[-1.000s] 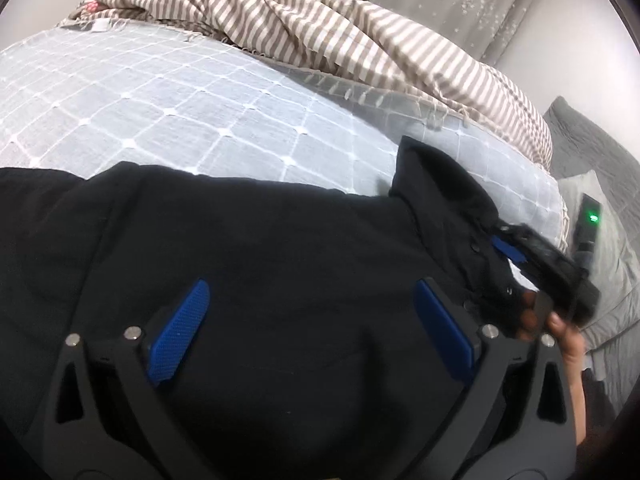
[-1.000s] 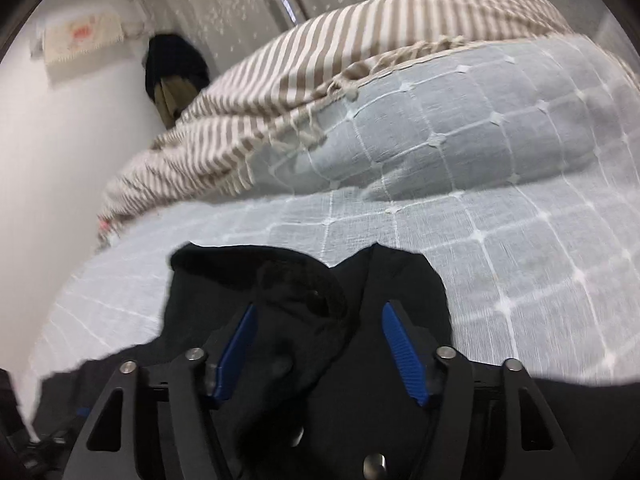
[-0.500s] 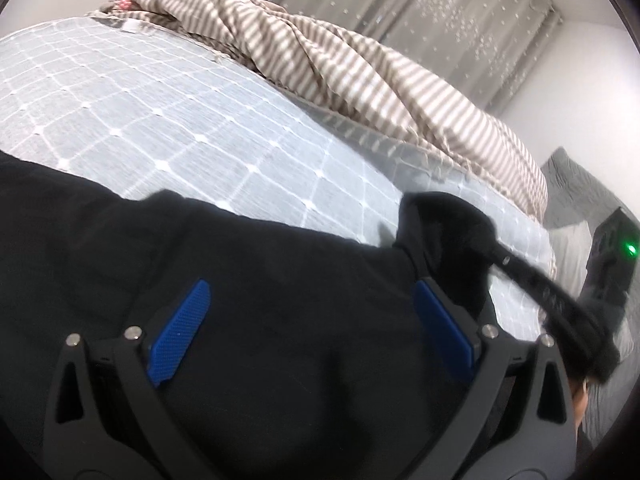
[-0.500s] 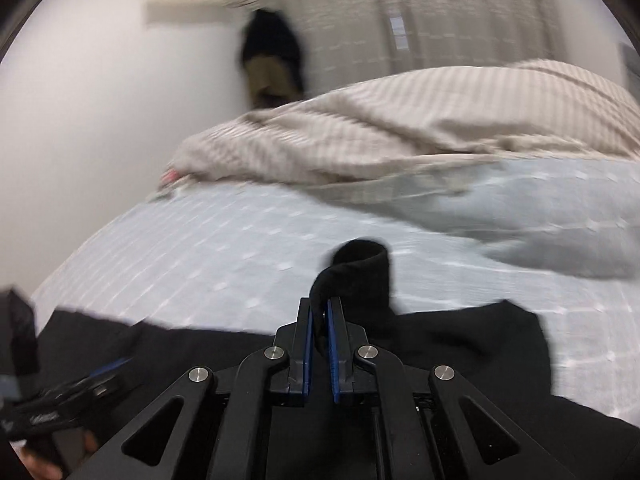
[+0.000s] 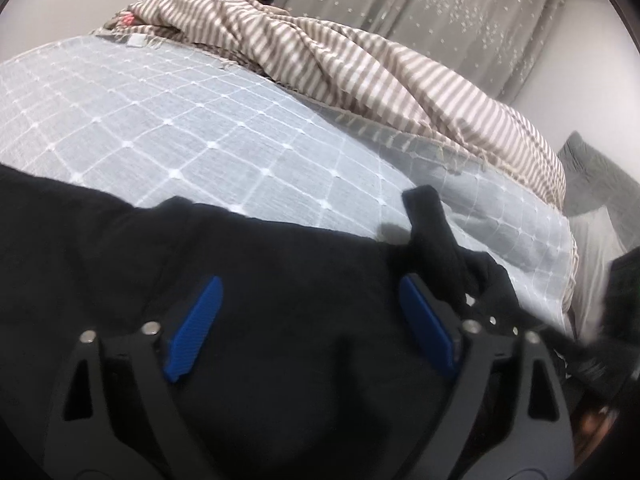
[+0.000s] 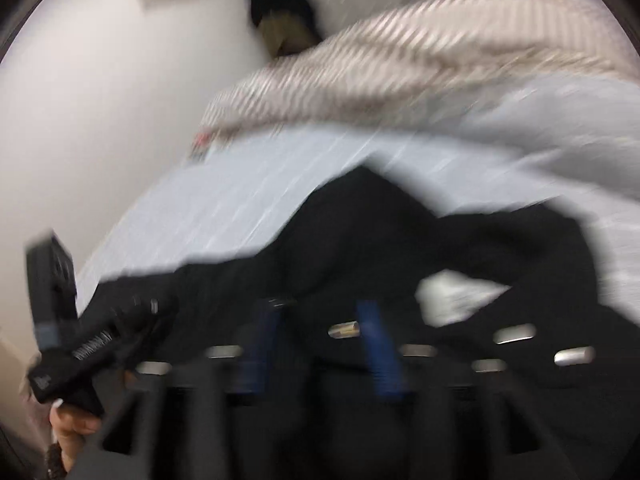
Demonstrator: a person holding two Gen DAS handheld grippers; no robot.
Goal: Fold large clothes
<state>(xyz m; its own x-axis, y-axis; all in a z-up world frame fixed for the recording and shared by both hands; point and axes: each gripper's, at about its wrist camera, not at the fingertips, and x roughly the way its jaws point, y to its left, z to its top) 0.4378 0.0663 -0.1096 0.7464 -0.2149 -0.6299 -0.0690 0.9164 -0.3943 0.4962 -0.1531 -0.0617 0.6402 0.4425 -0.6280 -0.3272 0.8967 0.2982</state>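
Item, left: left gripper (image 5: 310, 332), blue-padded fingers (image 5: 192, 330) spread wide, poised over the large black fabric garment (image 5: 260, 280) and gripping nothing; unchanged over the last second.

Item, centre: the garment lies spread on the pale blue quilt with white grid stitching (image 5: 180, 120), a narrow black tab standing up beyond the left gripper's right finger.

Item, right: right gripper (image 6: 320, 344), heavily blurred. Half a second ago its fingers were pinched shut on a raised fold; now the blue pads (image 6: 376, 344) stand slightly apart with dark cloth between them, and whether they still bite cannot be told. The blur suggests a fast sweep, probably carrying or just releasing the fold, so the first fold looks under way, not finished.

Surface and room: striped beige-and-white blanket (image 5: 380, 68) heaped at the far edge; grey dotted curtains (image 5: 440, 12) behind; white wall (image 6: 100, 80); grey pillow (image 5: 596, 176) far right.
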